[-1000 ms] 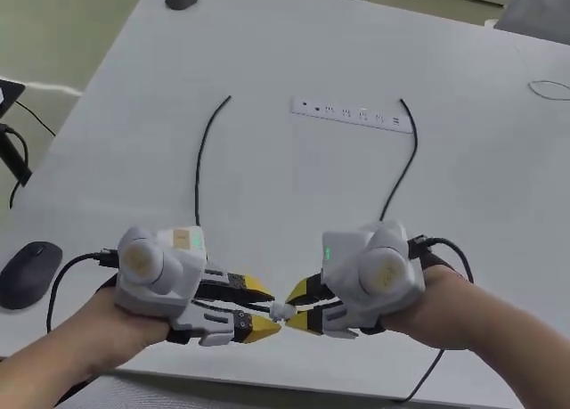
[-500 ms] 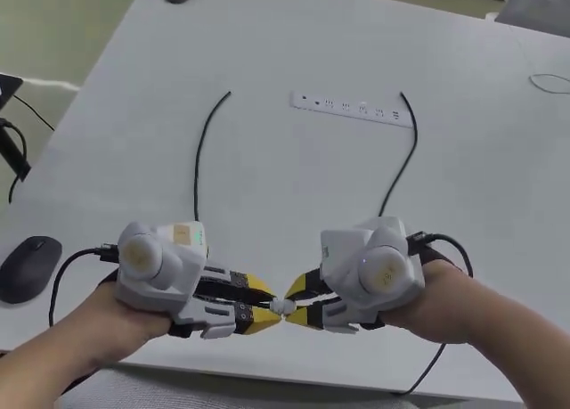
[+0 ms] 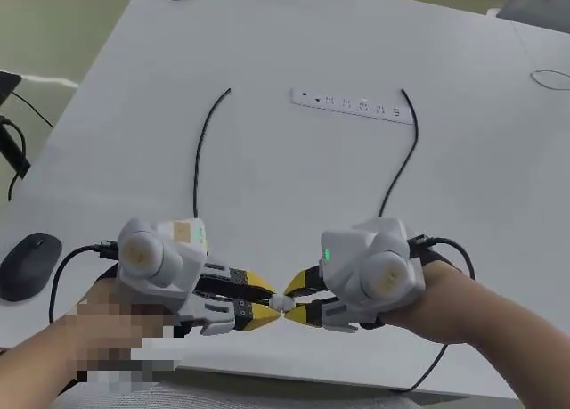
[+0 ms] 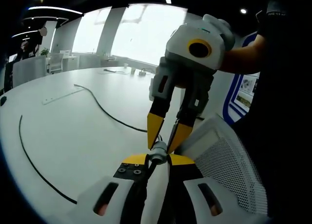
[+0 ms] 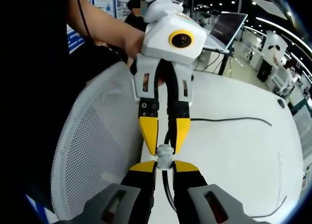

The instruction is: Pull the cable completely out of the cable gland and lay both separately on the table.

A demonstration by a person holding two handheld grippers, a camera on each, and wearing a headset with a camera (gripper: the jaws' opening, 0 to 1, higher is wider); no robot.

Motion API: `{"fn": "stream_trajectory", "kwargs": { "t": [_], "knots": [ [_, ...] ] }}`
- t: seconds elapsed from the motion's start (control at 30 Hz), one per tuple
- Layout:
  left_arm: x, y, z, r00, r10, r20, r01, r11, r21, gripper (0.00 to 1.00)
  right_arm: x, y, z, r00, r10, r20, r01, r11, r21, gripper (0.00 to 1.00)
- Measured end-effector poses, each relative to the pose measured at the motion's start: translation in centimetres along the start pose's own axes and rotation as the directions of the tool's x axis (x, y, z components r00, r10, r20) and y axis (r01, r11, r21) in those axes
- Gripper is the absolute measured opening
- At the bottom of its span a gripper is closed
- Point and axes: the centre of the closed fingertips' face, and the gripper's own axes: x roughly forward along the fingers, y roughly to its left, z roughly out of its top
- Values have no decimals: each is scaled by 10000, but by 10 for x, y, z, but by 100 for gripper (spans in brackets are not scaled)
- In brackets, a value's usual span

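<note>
A small white cable gland point(image 3: 283, 303) hangs just above the table's near edge, where the two grippers meet tip to tip. My left gripper point(image 3: 264, 309) comes in from the left and is shut on the gland point(image 4: 158, 157), which sits between its yellow fingertips. From the right, my right gripper point(image 3: 301, 306) is shut on the thin black cable point(image 5: 169, 187) right behind the gland point(image 5: 165, 154). The cable runs back between the right jaws. How far the cable still reaches into the gland is hidden.
A white power strip point(image 3: 352, 108) lies at the middle back of the white table point(image 3: 294, 186). Two loose black cables point(image 3: 198, 159) point(image 3: 405, 159) trail toward the grippers. A dark mouse point(image 3: 25, 265) sits at the left edge, and a white mesh chair point(image 5: 92, 151) is below the table edge.
The grippers stay tip to tip at the gland. Only the head camera has shifted slightly.
</note>
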Motion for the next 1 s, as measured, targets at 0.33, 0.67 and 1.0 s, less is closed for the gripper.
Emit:
{"fn": "stream_trajectory", "kwargs": {
  "t": [0.33,0.67,1.0],
  "knots": [
    [1,-3,3,10000,-34,-24,34,9995,308,15,-10,-3,0,9970,262,734,-372,9875,1531,15],
    [-1,-4,5,10000,-7,-30,10,9952,980,15,-24,-9,2,9574,1228,2613,-2237,8877,4025,18],
    [-3,-4,10,10000,27,-5,-27,9923,1241,15,-20,-13,6,8935,1694,4160,-3884,7564,5263,8]
  ]
}}
